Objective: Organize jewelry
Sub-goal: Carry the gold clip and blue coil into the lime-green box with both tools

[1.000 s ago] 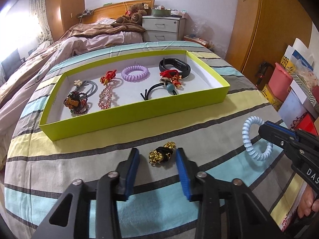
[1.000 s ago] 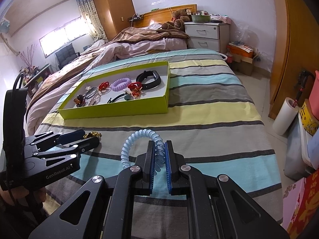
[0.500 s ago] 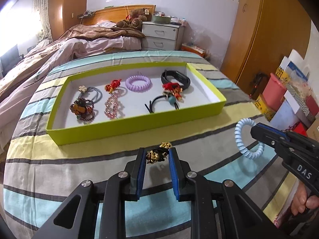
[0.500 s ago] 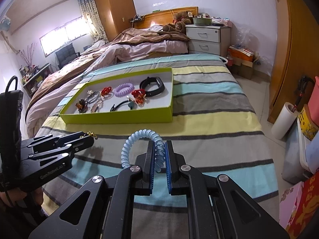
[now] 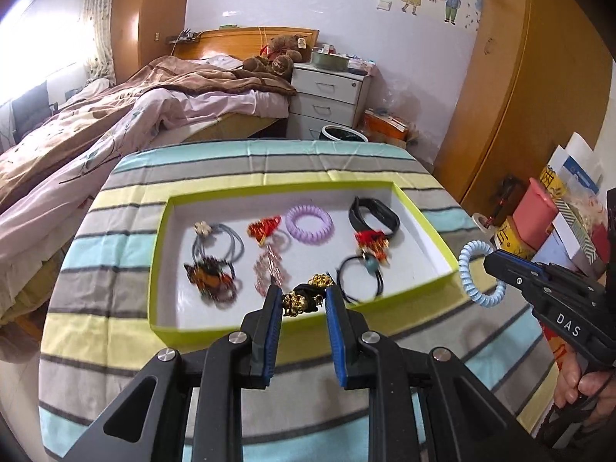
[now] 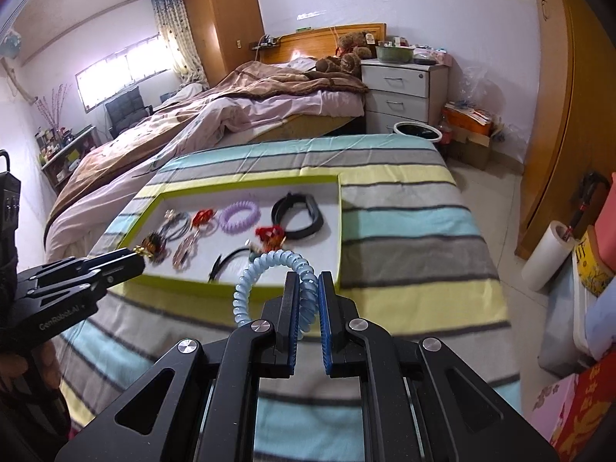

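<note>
My left gripper (image 5: pixel 302 300) is shut on a black hair tie with gold bells (image 5: pixel 304 295), held in the air over the near wall of the lime-green tray (image 5: pixel 269 323). My right gripper (image 6: pixel 307 288) is shut on a light blue spiral hair tie (image 6: pixel 265 265), also lifted, just short of the tray's (image 6: pixel 338 227) near edge. From the left wrist view that blue spiral tie (image 5: pixel 471 273) hangs from the right gripper (image 5: pixel 496 265) at the tray's right corner. The tray holds several hair ties, a purple coil (image 5: pixel 309 224) and a black band (image 5: pixel 372 215).
The tray lies on a striped bedspread (image 5: pixel 346 158). A second bed with a brown quilt (image 5: pixel 115 115) and white drawers (image 5: pixel 327 96) stand behind. Boxes and a pink bin (image 5: pixel 535 215) crowd the floor to the right by the wooden wardrobe (image 5: pixel 519 96).
The left jaws closed on the gold-bell tie and lifted it off the bedspread toward the tray. The right gripper rose and moved toward the tray with the blue spiral tie.
</note>
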A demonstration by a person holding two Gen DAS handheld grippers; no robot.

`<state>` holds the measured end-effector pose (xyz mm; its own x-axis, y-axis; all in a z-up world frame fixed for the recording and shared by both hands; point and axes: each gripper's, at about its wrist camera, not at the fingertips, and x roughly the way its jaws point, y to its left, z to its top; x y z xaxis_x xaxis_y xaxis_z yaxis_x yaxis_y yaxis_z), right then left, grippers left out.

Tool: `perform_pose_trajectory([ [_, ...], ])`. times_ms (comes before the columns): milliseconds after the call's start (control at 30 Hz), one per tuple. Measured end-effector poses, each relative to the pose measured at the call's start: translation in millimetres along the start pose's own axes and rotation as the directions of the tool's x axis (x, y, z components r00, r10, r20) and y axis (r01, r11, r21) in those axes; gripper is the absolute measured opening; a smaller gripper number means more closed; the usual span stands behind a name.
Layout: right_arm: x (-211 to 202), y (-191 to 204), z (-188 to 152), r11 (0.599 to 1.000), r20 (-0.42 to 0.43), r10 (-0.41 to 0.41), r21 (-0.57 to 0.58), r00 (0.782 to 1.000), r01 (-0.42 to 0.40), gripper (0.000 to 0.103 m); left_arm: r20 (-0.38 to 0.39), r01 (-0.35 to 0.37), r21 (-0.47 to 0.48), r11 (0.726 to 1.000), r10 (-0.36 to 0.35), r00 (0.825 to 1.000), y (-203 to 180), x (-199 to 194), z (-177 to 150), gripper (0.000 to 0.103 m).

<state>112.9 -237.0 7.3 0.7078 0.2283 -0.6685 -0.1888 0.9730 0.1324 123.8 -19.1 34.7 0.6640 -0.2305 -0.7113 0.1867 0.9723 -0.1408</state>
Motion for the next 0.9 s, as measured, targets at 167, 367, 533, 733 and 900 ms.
perform_pose_trajectory([
  [167,21,1,16,0.999,-0.029,-0.036,-0.029,0.999,0.035,0.01,-0.012,0.032,-0.026,0.999,-0.032,0.999,7,17,18,0.023],
  [367,49,4,27,0.994,-0.068,-0.088,-0.077,0.994,0.083,0.01,-0.054,0.032,-0.014,0.999,-0.032,0.998,7,45,28,0.023],
  [533,69,6,29,0.987,-0.11,-0.117,-0.121,0.987,0.104,0.01,-0.083,0.04,-0.008,0.999,-0.041,0.996,5,63,29,0.023],
  [733,84,10,25,0.976,-0.156,-0.149,-0.181,0.976,0.12,0.01,-0.121,0.034,-0.002,0.999,-0.034,0.992,3,79,24,0.023],
  [900,91,17,23,0.967,-0.177,-0.169,-0.221,0.969,0.128,0.01,-0.134,0.03,-0.01,1.0,-0.031,0.99,5,85,24,0.023],
])
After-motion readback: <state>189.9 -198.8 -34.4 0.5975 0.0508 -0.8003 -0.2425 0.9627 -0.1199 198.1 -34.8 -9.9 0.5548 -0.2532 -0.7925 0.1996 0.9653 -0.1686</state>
